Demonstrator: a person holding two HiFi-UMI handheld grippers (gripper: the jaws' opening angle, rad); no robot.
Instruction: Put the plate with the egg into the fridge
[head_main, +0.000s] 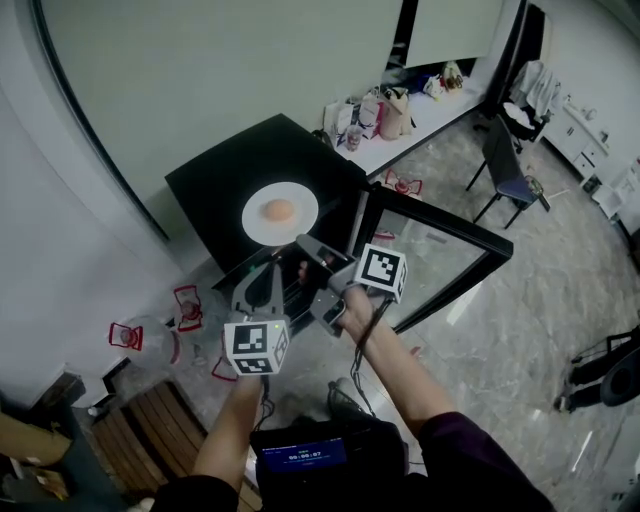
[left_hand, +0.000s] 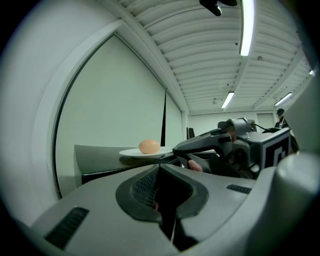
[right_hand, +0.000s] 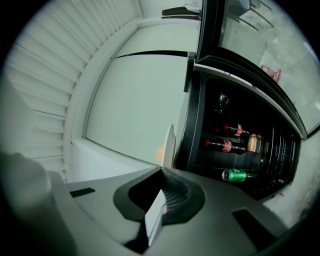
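Pale walls (head_main: 200, 80) are enclosing a grey, glossy floor (head_main: 500, 330). A white table (head_main: 420, 130) is running along the far side, a dark chair (head_main: 505, 170) standing beside it. Strip lights (left_hand: 245, 25) are glowing on a ribbed ceiling (left_hand: 200, 65). What may be wooden slats (head_main: 140, 430) are lying lower left.

A white plate (head_main: 254, 222) holding an egg (head_main: 279, 209) sits atop the open fridge (head_main: 222, 177).

White plate (head_main: 300, 222), pale orange egg (head_main: 279, 209), black fridge (head_main: 220, 180), green can (right_hand: 239, 175), red-labelled bottles (right_hand: 220, 145).
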